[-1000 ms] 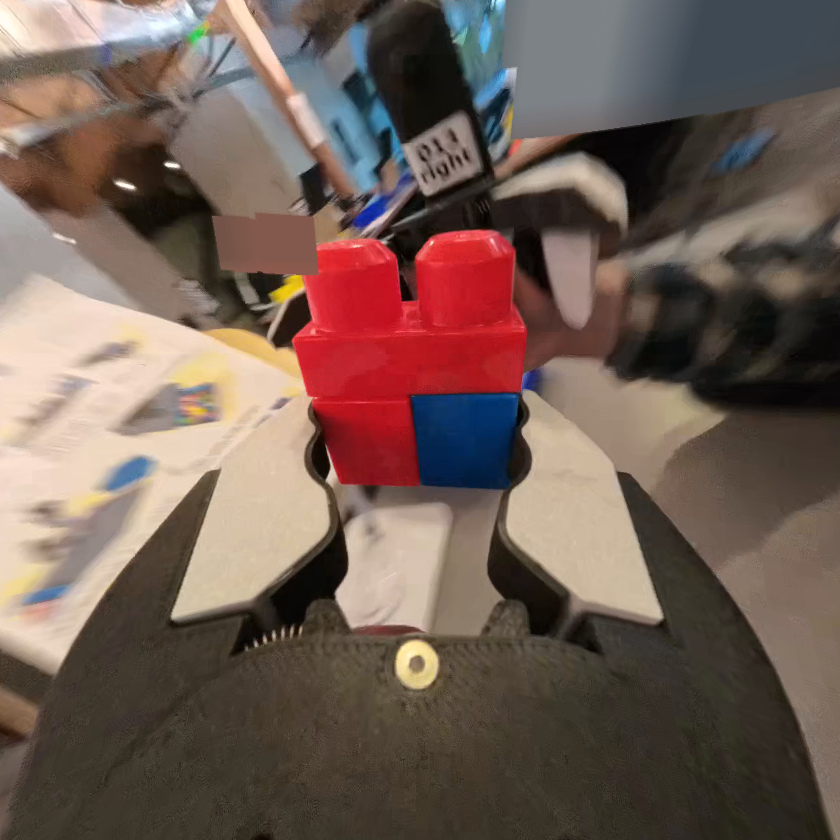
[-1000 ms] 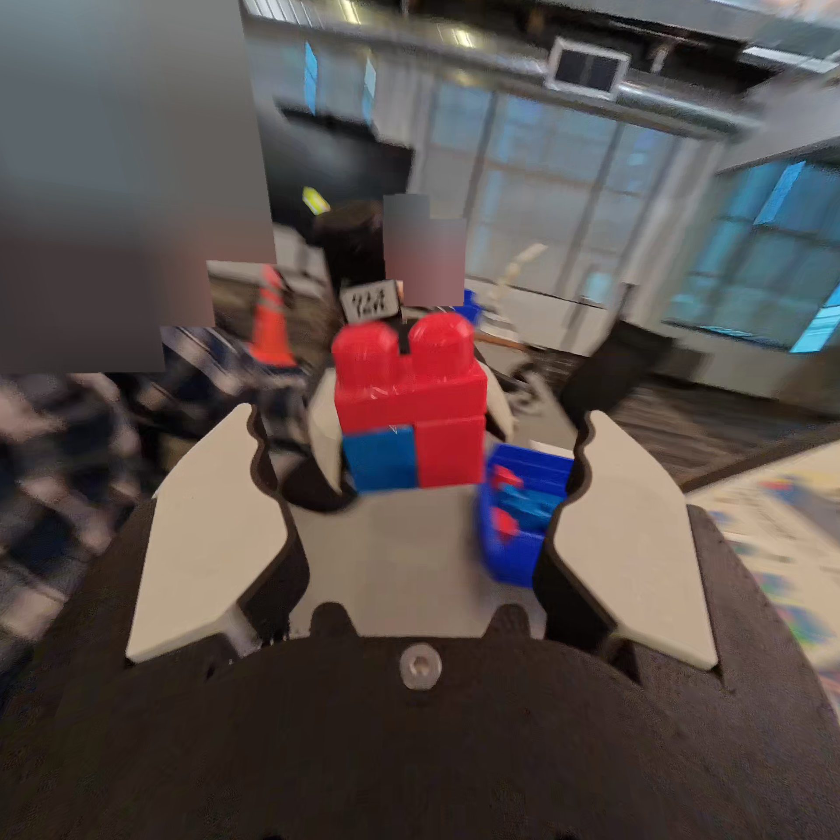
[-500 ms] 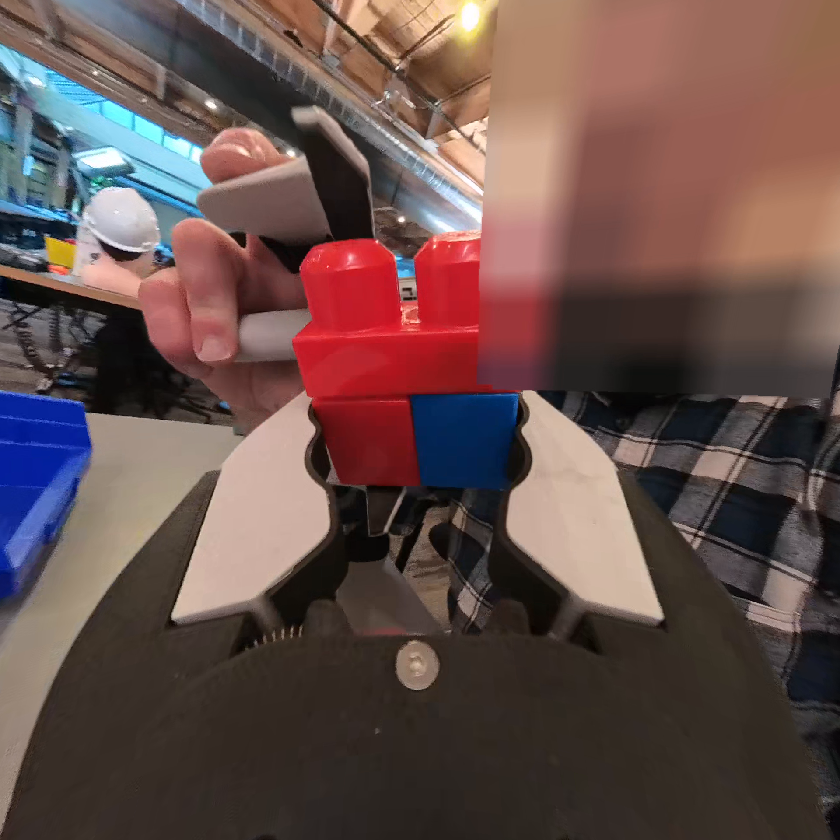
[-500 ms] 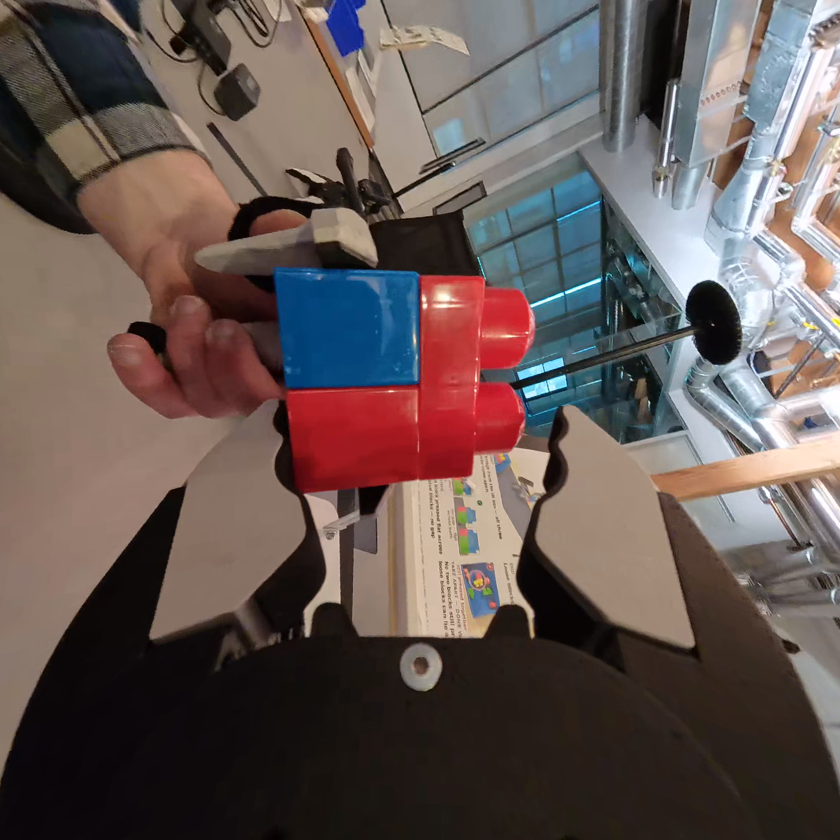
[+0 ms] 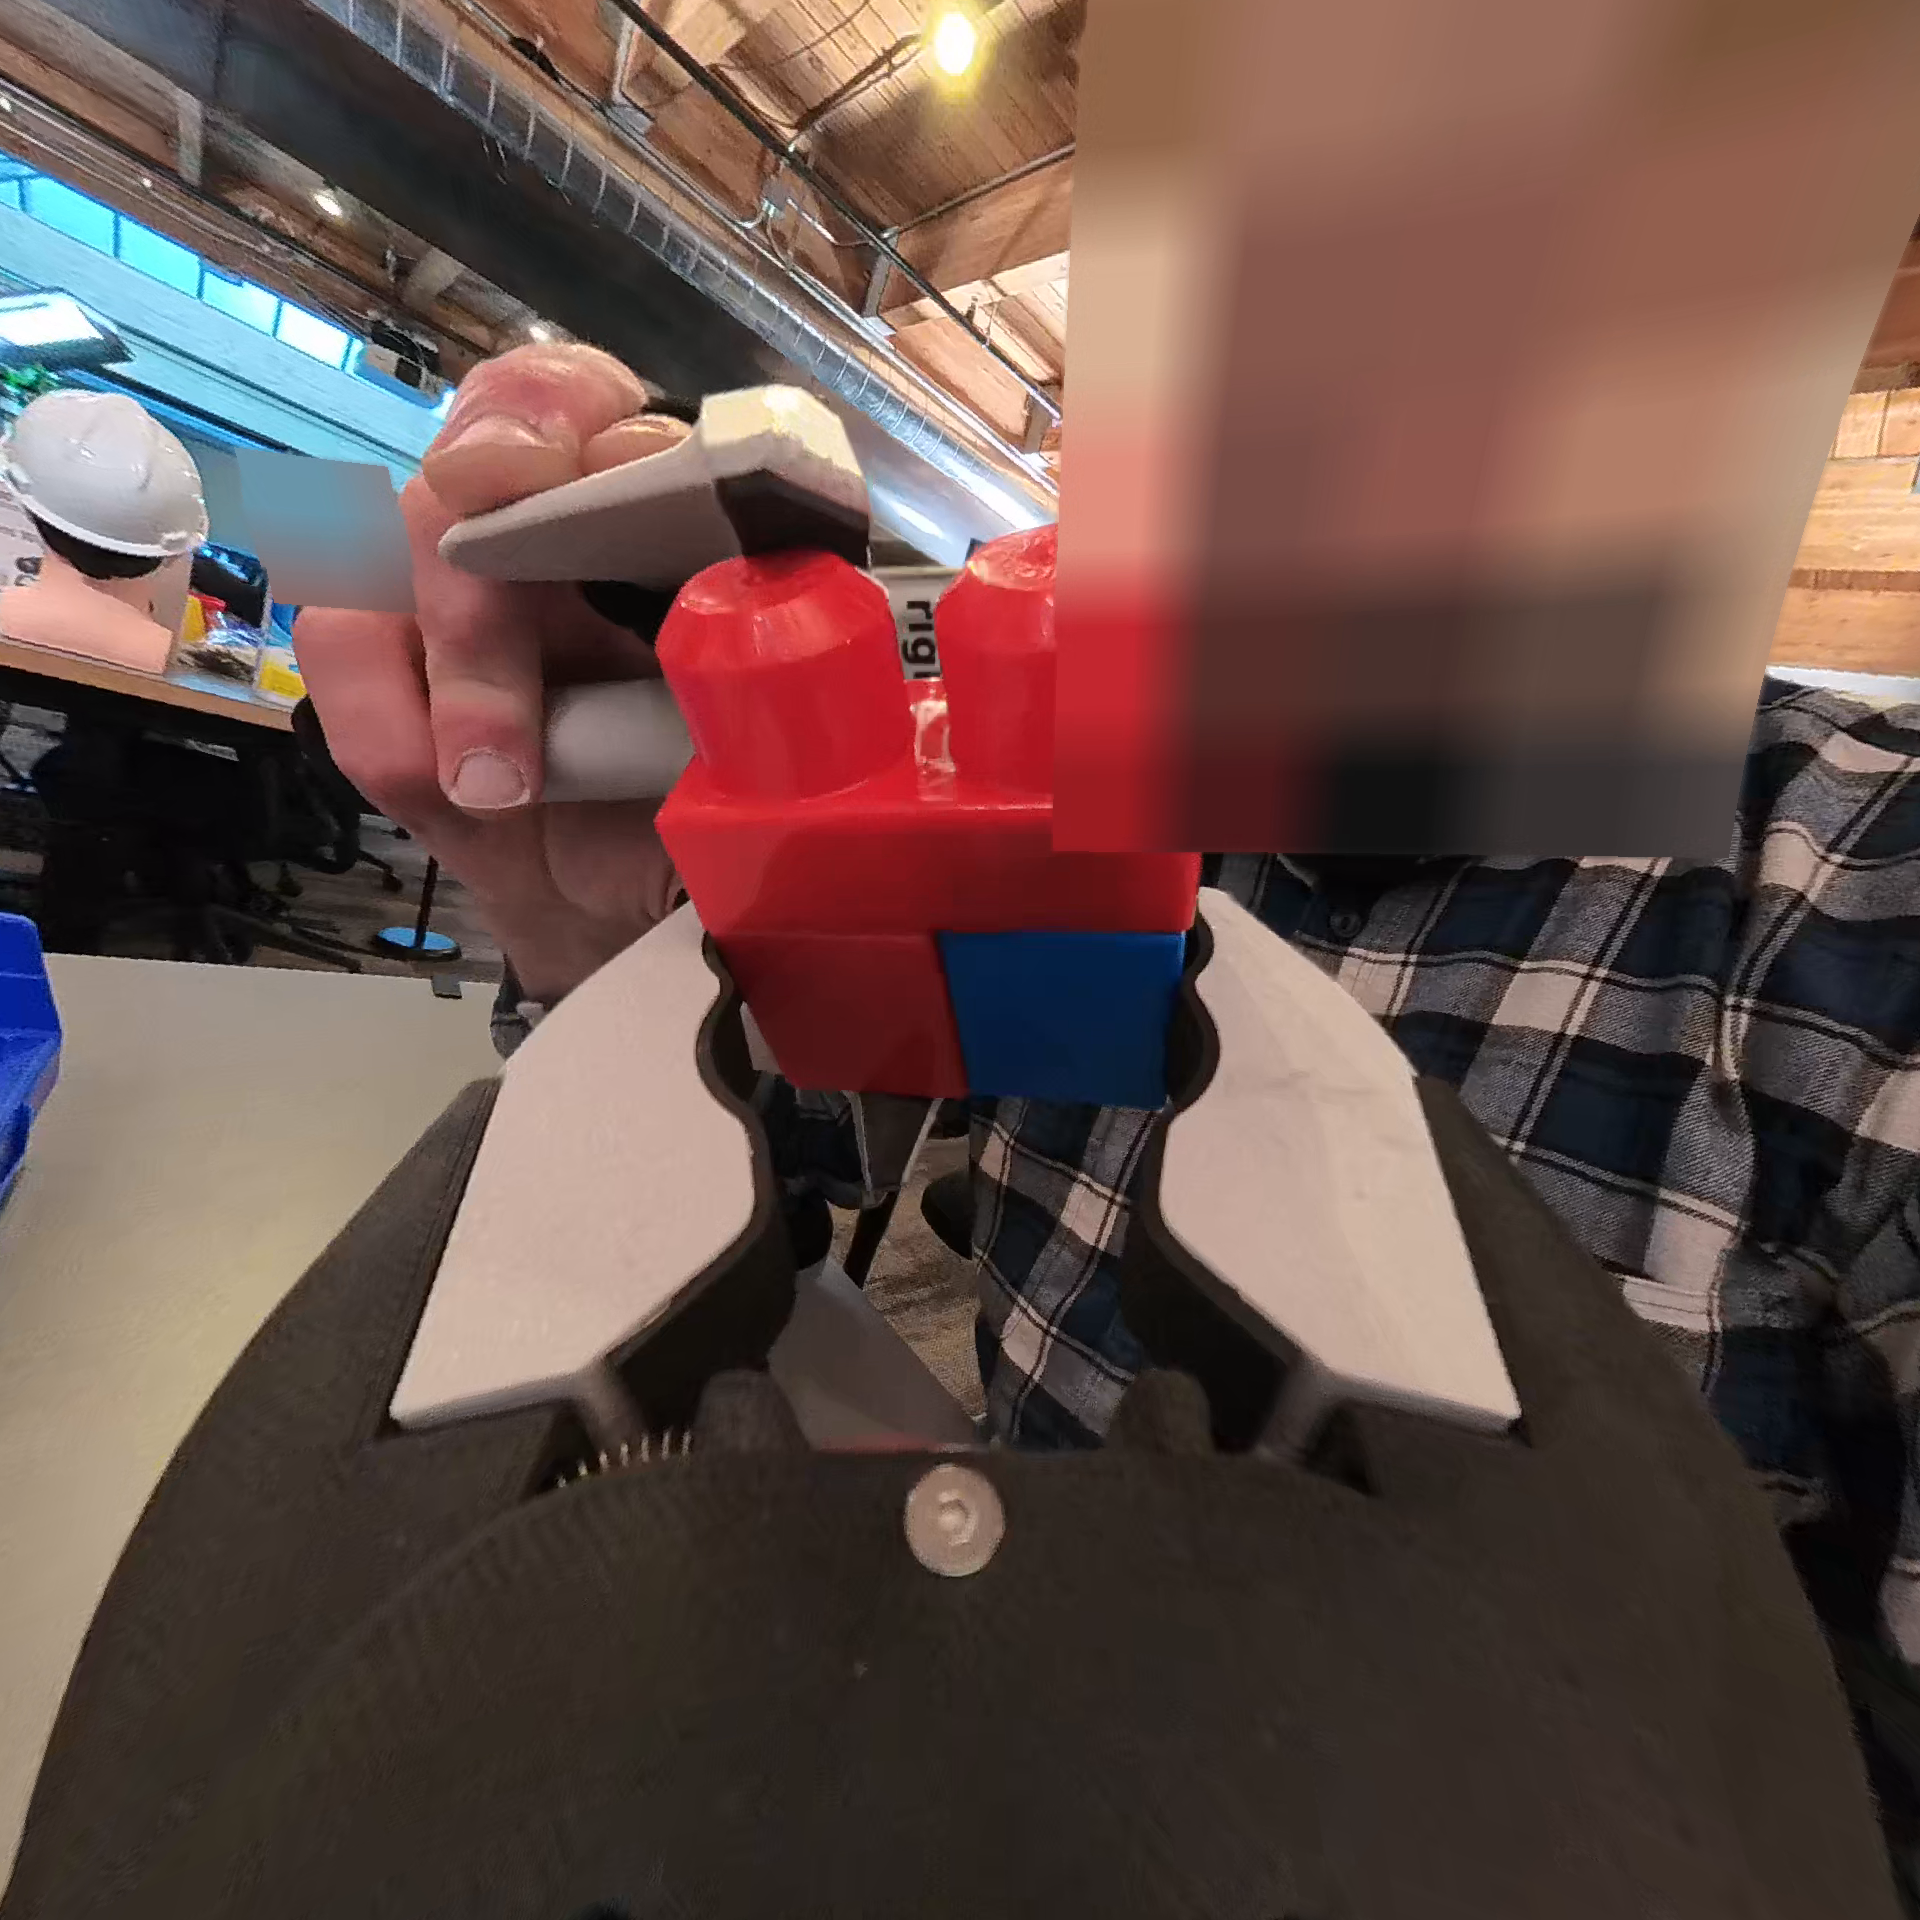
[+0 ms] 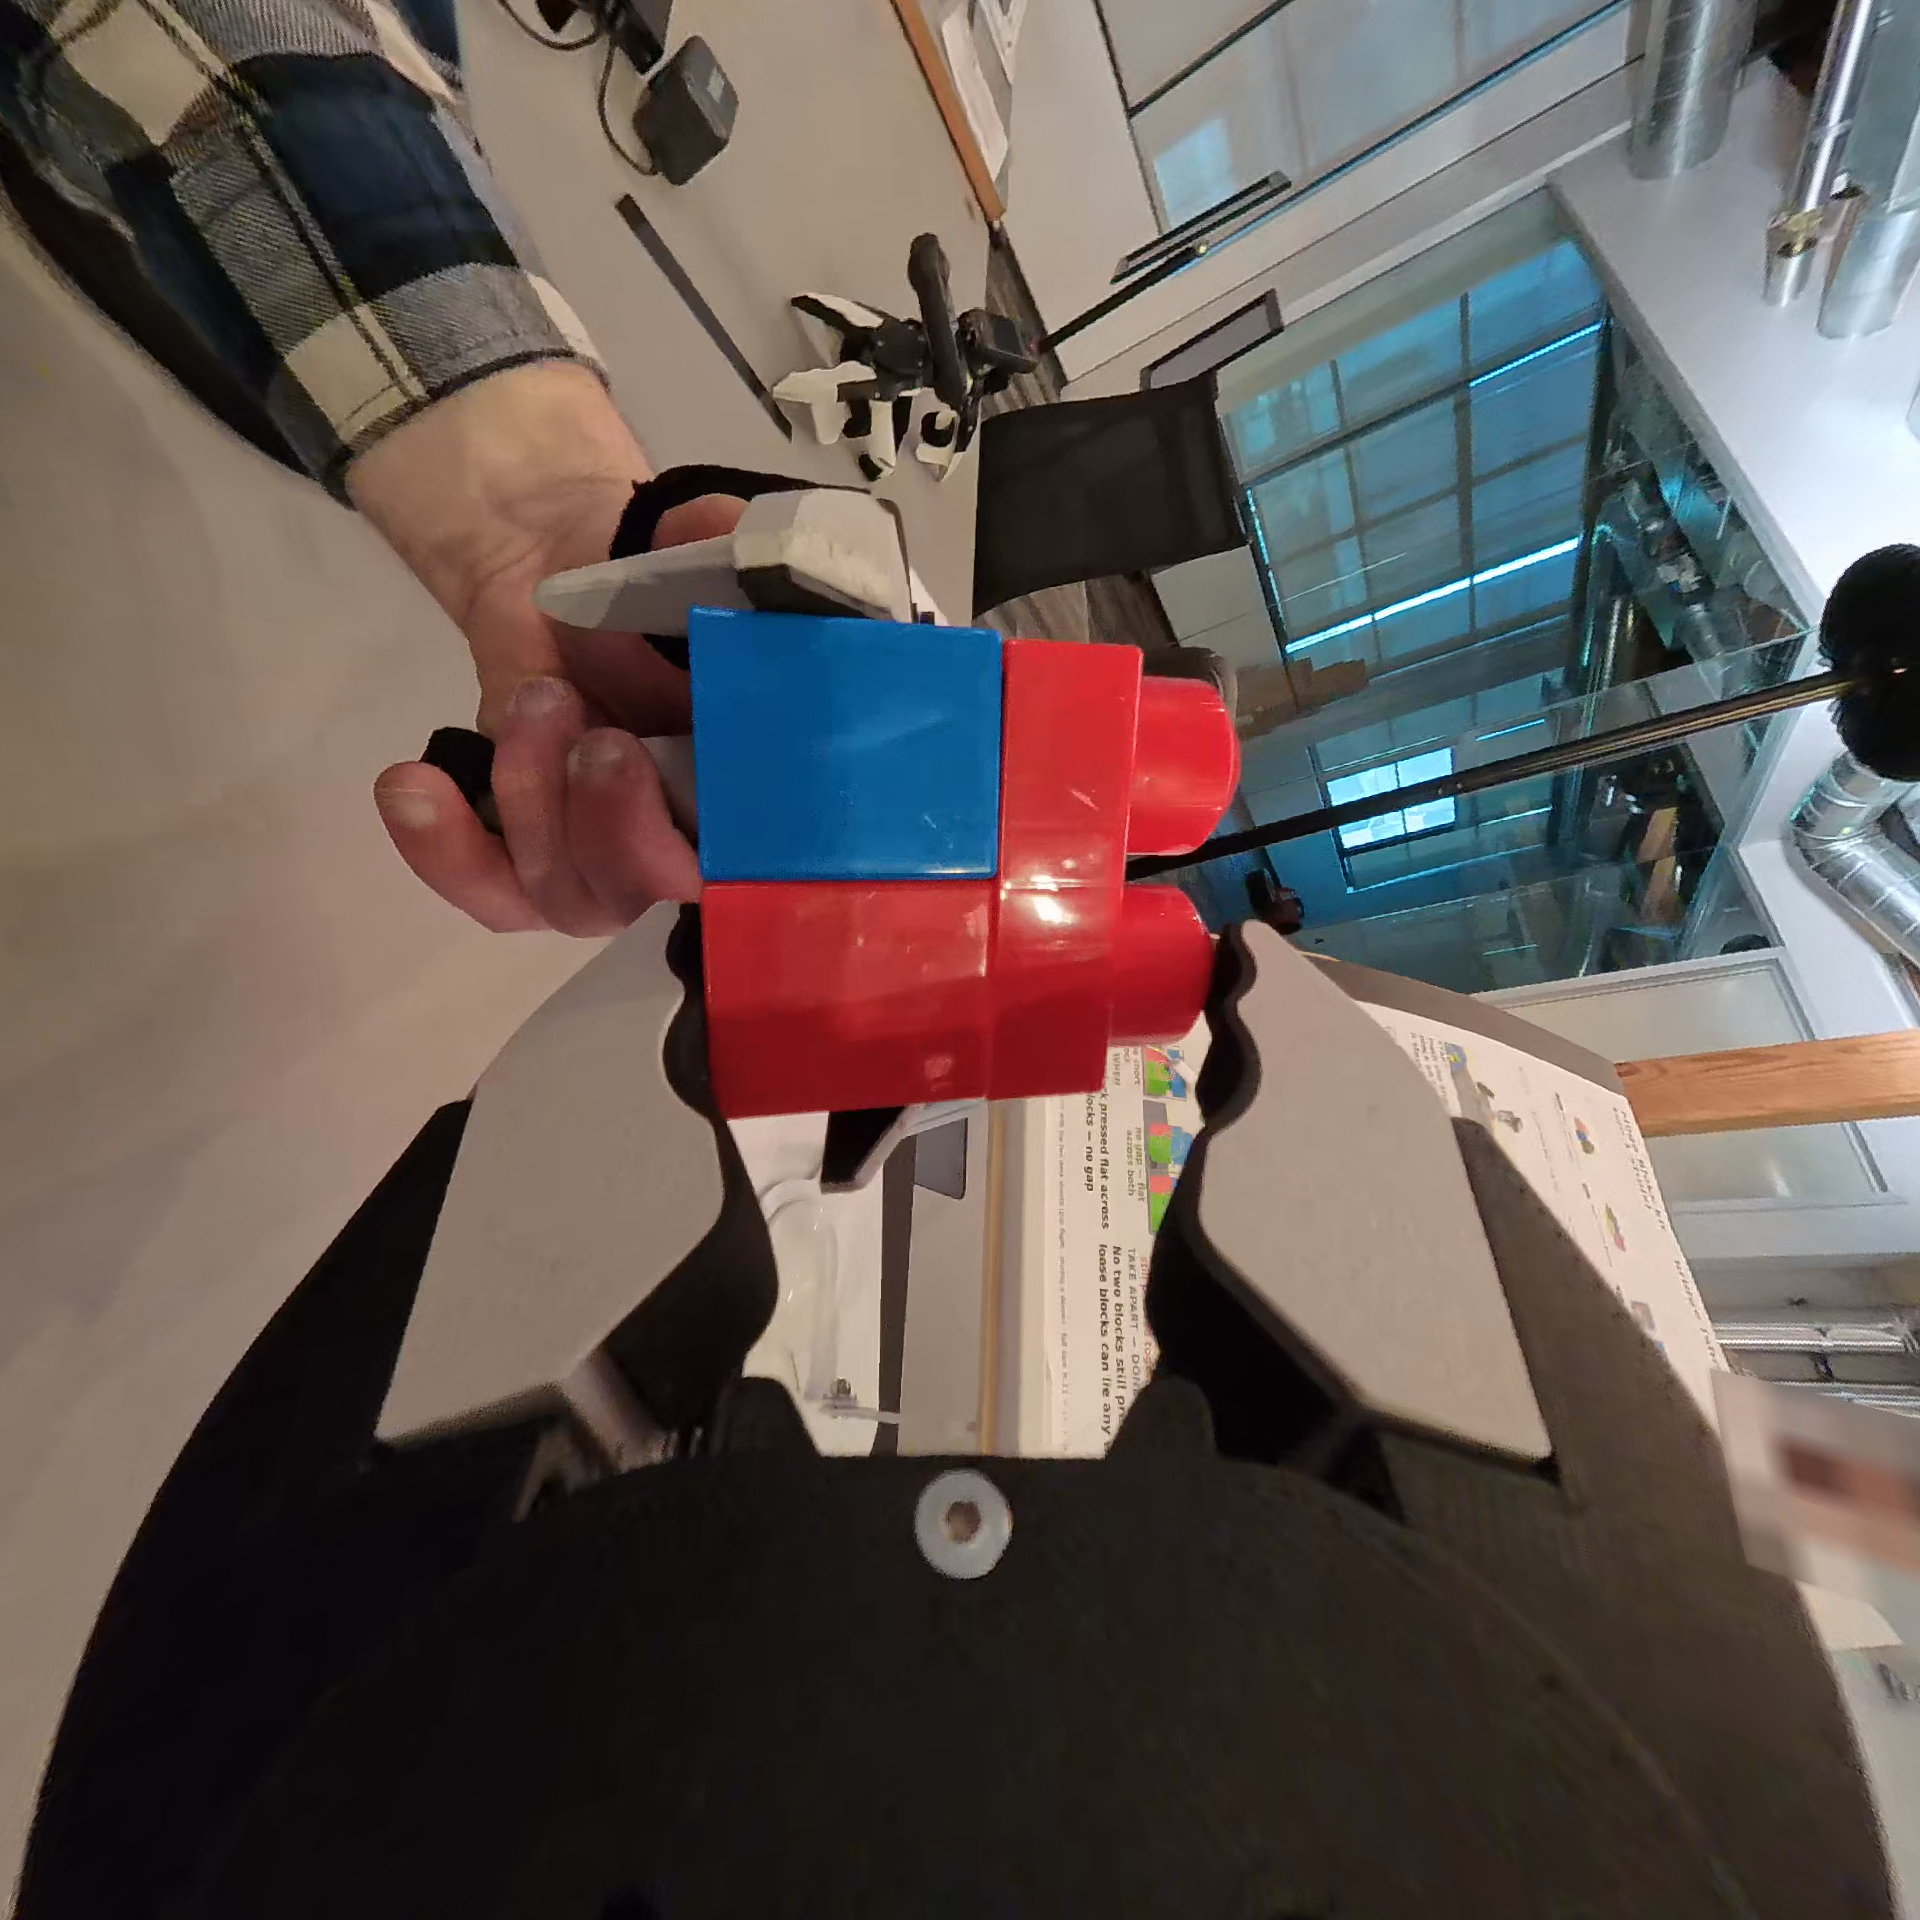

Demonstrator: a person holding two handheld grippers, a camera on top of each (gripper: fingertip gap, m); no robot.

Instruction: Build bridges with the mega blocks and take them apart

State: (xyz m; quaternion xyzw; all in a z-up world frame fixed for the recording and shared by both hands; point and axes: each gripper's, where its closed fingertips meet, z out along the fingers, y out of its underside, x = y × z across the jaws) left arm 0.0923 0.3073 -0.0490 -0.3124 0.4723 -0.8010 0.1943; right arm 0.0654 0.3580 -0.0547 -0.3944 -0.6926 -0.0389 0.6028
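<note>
The red two-stud block (image 6: pixel 1060 862) and the blue block (image 6: pixel 842 743) beside it are smooth, glossy plastic that catches highlights. The left tool (image 5: pixel 951 997) below them has matt grey fingers (image 5: pixel 603 1143) on a rough, grainy black plastic body with a shiny metal screw (image 5: pixel 954 1519). Behind the blocks are a checked cloth shirt (image 5: pixel 1558 1039) and a matt pale bench (image 5: pixel 208 1091).

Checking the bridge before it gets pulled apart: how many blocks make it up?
3. A long red block spans the top; under it sit a small red block and a blue block, side by side. Others may be hidden behind.
</note>
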